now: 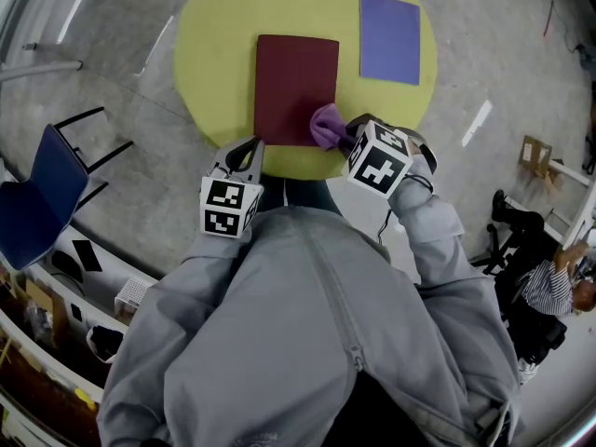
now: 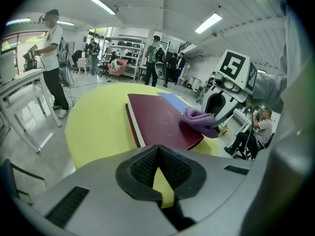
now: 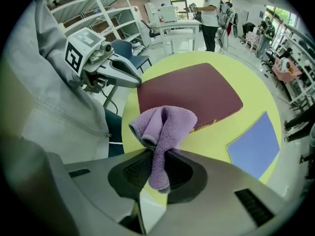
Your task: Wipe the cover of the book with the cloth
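Slippage is the chief hazard to be judged here. The cloth (image 1: 328,124) is clenched by a single narrow fold in the right tool (image 3: 158,165), and its bunched remainder appears to rest on the near right corner of the book (image 1: 296,88). The book is laid flat on the yellow counter (image 1: 209,45), with its near edge close to the counter's rim. The left tool (image 2: 157,154) is pressed closed on nothing and is held just off the book's near left corner, so the book is not pinned. If a stroke were dragged across the cover, the book could be pushed askew, perhaps toward the blue sheet (image 1: 389,37) beyond its right side. A stroke drawn back could carry the book over the rim. The cloth could also be tugged from its thin pinch if snagged on the book's corner.
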